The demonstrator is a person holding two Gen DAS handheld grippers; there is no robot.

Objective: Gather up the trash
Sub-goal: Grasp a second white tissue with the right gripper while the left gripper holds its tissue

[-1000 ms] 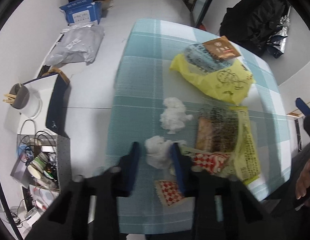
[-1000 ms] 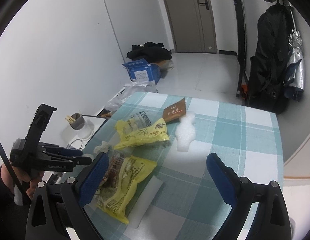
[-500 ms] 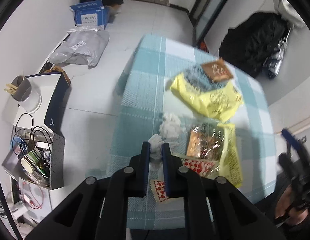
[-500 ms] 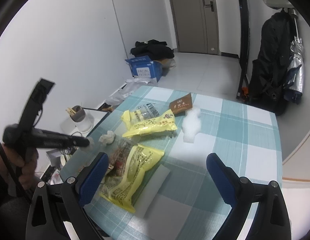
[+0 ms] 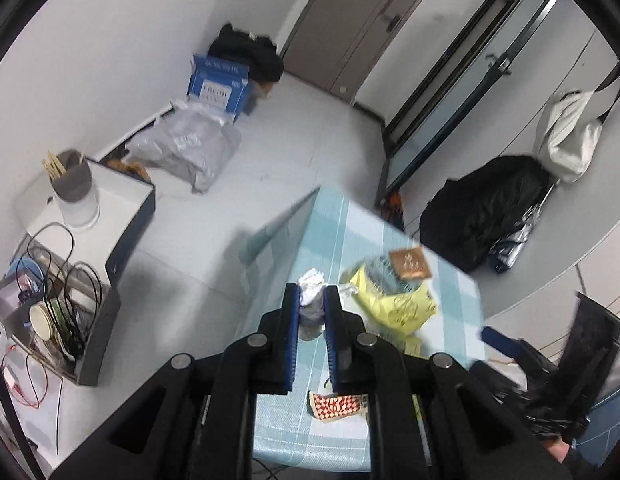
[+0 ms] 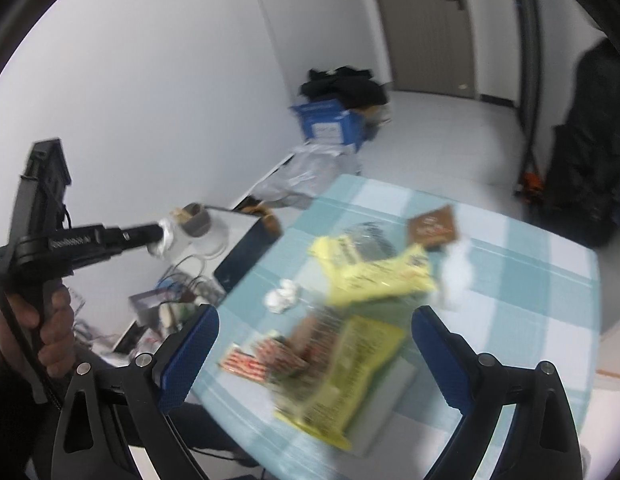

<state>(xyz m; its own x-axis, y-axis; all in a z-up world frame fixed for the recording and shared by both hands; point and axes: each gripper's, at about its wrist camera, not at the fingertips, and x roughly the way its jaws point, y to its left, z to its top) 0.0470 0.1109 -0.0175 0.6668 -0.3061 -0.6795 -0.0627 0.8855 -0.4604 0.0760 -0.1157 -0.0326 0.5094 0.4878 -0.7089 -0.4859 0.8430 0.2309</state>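
Lifted clear of the checked tablecloth now, my left claw pinches one crumpled tissue wad between its pads, while my wide-open right claw hangs nearer the second wad just ahead of it.

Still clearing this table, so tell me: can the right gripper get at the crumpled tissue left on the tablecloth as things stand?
Probably yes. The right gripper is open and holds nothing, and the crumpled tissue lies uncovered beyond its left finger, beside the snack wrappers. The left gripper is off to the side, clear of it.

Motion-blurred yellow snack bag; wrapper print unreadable; claw-hidden lower tissue wad.
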